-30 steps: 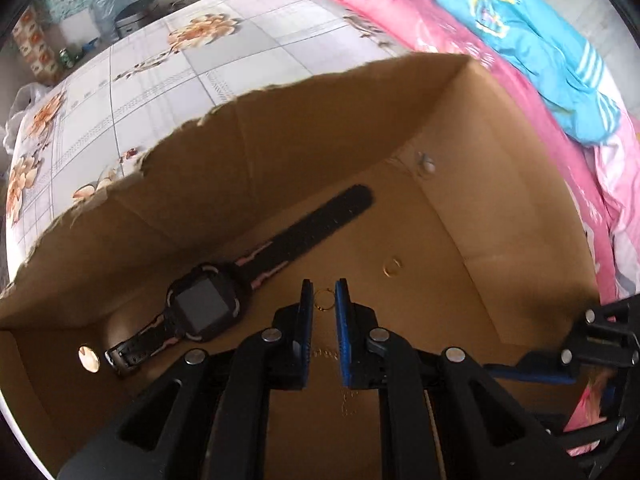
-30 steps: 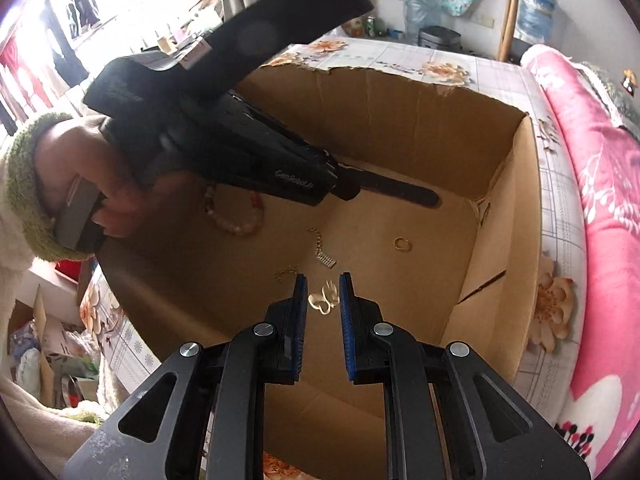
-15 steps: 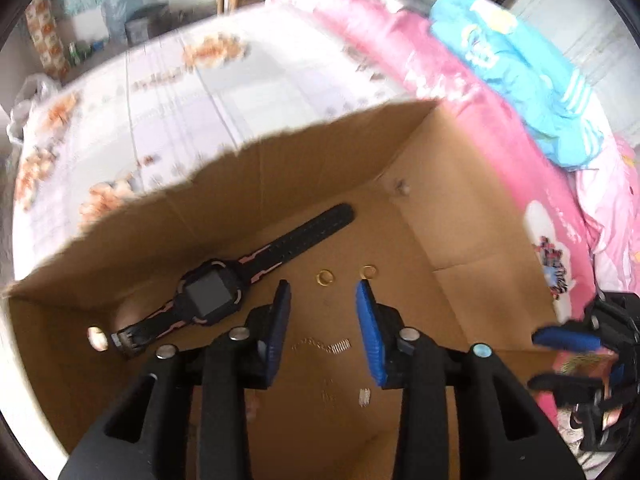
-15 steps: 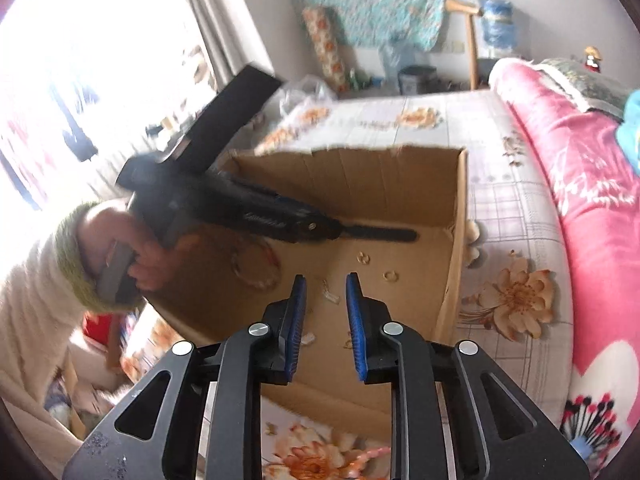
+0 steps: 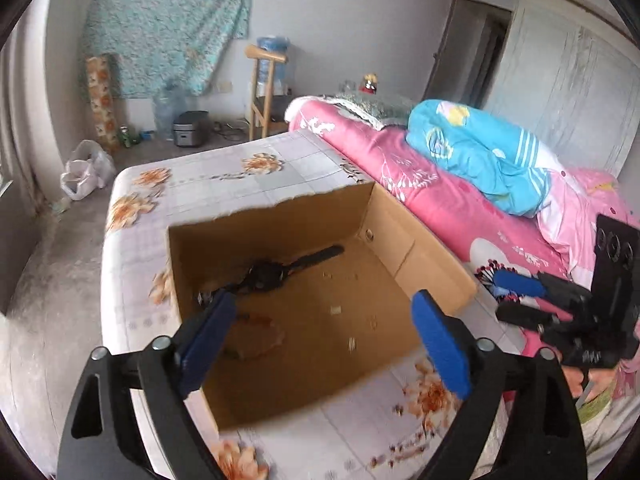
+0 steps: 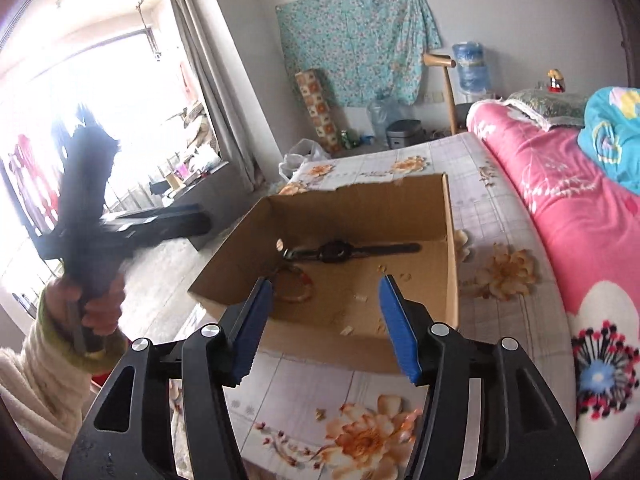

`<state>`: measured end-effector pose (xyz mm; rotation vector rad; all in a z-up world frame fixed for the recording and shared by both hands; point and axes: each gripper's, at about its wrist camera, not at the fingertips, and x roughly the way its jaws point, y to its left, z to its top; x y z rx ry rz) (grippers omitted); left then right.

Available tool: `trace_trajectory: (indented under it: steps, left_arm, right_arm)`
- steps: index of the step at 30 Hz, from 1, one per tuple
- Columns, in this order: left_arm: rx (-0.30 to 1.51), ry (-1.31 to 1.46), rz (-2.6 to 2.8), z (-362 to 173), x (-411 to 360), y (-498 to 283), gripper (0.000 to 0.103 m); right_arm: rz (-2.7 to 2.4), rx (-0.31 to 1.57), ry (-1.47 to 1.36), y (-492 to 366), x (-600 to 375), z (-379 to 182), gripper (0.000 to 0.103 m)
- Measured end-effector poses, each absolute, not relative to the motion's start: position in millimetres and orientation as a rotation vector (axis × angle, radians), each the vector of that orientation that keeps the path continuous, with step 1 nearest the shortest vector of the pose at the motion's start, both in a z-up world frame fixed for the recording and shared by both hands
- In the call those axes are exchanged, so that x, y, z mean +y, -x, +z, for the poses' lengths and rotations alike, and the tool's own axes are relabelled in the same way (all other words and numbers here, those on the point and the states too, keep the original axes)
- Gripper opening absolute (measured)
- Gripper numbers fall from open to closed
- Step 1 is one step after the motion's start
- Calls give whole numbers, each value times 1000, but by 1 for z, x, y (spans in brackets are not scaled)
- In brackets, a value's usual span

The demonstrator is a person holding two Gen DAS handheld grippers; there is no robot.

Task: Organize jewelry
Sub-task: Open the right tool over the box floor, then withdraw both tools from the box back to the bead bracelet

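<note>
An open cardboard box (image 5: 424, 256) (image 6: 240, 256) stands on the flowered table. Inside lie a black watch (image 5: 276, 270) (image 6: 340, 251), a beaded bracelet (image 5: 256, 336) (image 6: 296, 286) and several small gold pieces (image 5: 335, 310) (image 6: 360, 298) on the box floor. My left gripper (image 5: 324, 340) is open and empty, raised above the box's near side. My right gripper (image 6: 326, 324) is open and empty, raised above the box's near edge. The right gripper also shows at the right of the left wrist view (image 5: 560, 304). The left gripper shows, blurred, at the left of the right wrist view (image 6: 120, 228).
The table (image 5: 224, 184) (image 6: 320, 420) has a flowered cloth. A pink bed (image 5: 448, 200) (image 6: 560, 208) with a blue quilt (image 5: 476, 160) runs along its right side. A window is at the left, with a wooden stand and water jugs at the back wall.
Both grippers have pulled up and back out of the box and opened wide. The gold pieces they were around now lie on the box floor.
</note>
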<state>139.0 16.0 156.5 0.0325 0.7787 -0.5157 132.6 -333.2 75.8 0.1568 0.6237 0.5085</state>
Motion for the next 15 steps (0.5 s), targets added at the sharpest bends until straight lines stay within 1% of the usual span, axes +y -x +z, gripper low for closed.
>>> trace_trajectory:
  steps: [1, 7, 15]
  left_arm:
    - [778, -8, -507, 150, 23, -126, 93]
    - [809, 82, -444, 101, 43, -79, 96]
    - [908, -91, -345, 25, 11, -58, 96]
  right_arm:
    - [508, 628, -153, -129, -332, 72, 55]
    - [452, 653, -102, -106, -324, 52, 57]
    - [384, 783, -146, -93, -325, 6, 57]
